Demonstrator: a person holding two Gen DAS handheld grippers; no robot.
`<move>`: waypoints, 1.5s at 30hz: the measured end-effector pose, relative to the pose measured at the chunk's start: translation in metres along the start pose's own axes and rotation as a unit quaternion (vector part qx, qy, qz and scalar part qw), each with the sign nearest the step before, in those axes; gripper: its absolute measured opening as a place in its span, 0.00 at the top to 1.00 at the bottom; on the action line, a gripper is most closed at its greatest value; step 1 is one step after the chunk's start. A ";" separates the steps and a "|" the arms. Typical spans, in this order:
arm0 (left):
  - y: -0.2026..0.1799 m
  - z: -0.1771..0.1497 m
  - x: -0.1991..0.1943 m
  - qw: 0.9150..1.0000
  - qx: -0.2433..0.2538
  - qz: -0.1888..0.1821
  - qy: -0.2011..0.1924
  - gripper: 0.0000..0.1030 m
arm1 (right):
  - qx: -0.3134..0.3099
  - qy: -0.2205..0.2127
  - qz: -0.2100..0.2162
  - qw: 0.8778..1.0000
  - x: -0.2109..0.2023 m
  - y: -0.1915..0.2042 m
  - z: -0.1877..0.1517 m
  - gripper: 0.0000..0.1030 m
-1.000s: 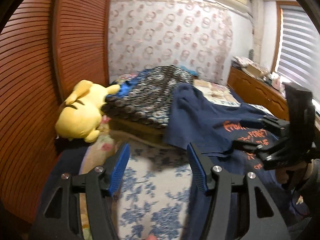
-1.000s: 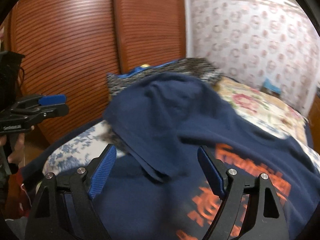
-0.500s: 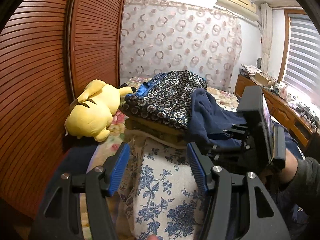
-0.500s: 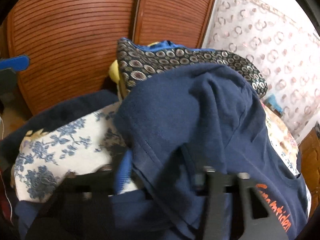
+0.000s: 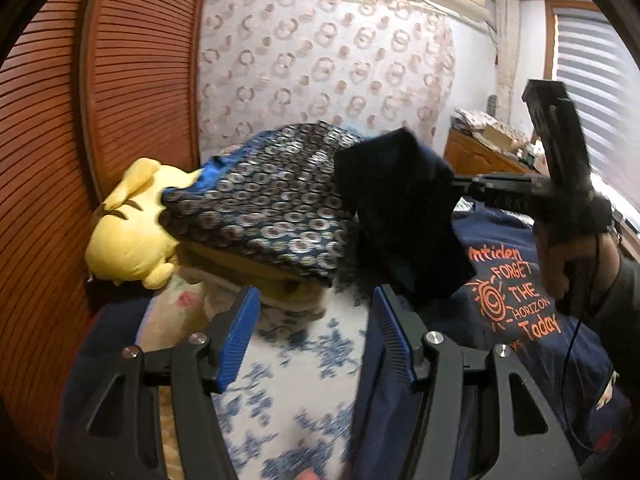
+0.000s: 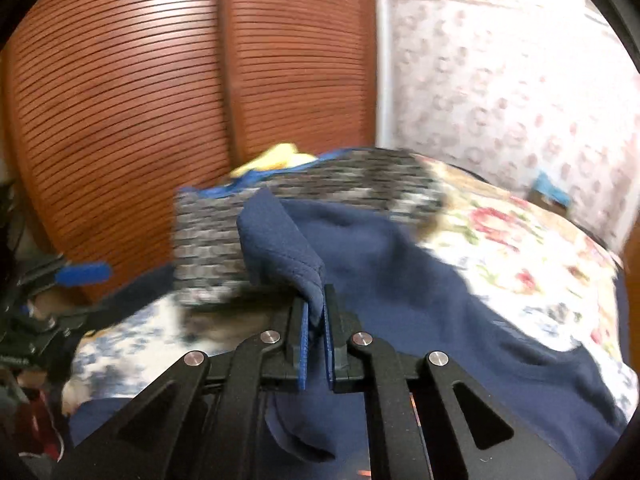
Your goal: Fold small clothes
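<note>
Right claw (image 6: 315, 322) clamped on navy shirt (image 6: 384, 280), left claw (image 5: 312, 344) parted, empty

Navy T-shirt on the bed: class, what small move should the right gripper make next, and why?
Probably carry the pinched sleeve across onto the shirt's body. The right gripper, whose jaws have just been closing, is shut on a fold of the navy T-shirt and holds it lifted, while the orange print lies flat and the left gripper is open and empty.
</note>
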State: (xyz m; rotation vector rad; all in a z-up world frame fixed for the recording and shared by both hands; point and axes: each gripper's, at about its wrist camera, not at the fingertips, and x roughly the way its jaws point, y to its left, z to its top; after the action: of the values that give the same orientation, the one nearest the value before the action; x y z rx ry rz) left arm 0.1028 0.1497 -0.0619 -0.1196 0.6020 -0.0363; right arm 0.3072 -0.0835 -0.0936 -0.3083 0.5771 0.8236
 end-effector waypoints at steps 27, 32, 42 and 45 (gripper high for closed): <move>-0.071 0.022 0.081 0.994 0.071 -0.041 0.079 0.43 | 0.053 0.078 -0.021 0.995 -0.005 -0.125 -0.052 0.54; -0.103 0.041 0.097 0.989 0.107 -0.062 0.076 0.43 | 0.082 0.068 -0.083 0.991 -0.057 -0.163 -0.080 0.50; -0.209 0.066 0.159 0.965 0.189 -0.146 0.107 0.43 | 0.158 0.078 -0.199 0.964 -0.153 -0.246 -0.153 0.46; -0.234 0.065 0.174 0.957 0.208 -0.159 0.122 0.43 | 0.190 0.086 -0.221 0.953 -0.171 -0.272 -0.177 0.46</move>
State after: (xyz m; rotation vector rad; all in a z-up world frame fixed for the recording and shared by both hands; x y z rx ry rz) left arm 0.2832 -0.0881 -0.0780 0.2012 0.8045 -0.4947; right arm 0.3578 -0.4454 -0.1246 -0.1458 0.7790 0.2438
